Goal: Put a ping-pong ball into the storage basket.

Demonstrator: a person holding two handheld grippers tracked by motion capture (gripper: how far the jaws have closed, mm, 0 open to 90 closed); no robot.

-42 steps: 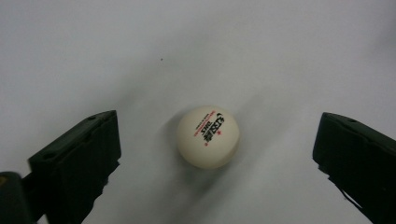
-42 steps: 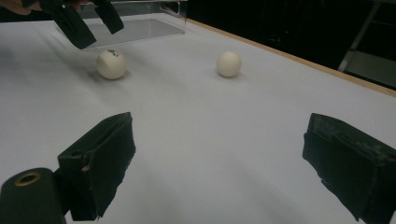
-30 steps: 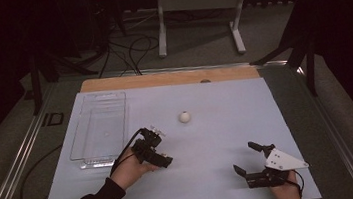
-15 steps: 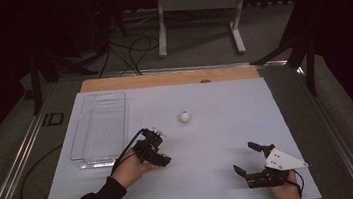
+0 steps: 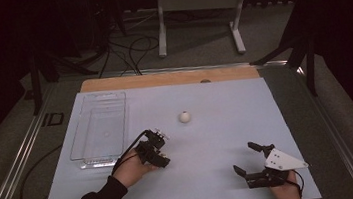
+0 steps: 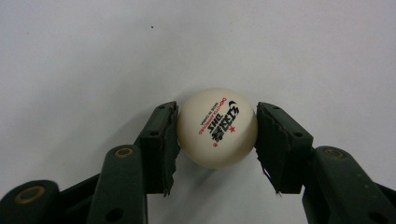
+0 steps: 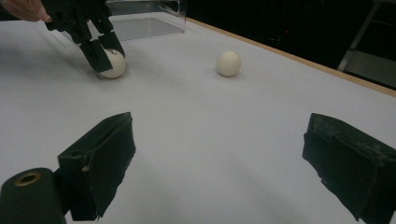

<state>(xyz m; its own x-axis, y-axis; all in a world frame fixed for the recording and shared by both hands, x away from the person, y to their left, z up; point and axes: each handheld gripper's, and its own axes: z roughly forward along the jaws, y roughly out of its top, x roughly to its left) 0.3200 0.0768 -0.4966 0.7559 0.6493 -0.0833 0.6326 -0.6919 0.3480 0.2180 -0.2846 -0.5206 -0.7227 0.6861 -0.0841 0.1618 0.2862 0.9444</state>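
A white table-tennis ball with printed lettering rests on the pale table between my left gripper's black pads, and both pads touch its sides. From the right gripper view the same ball sits under that gripper's fingers. In the high view my left gripper is at mid-left and hides this ball. A second plain white ball lies free farther back. My right gripper stands open near the front right with nothing between its jaws.
A clear plastic tray lies on the left part of the table, just behind the left hand. A wooden strip borders the far edge. Beyond it are a metal stand and floor cables.
The left gripper has shifted very slightly to the left over its ball. The right gripper and the far ball have stayed still.
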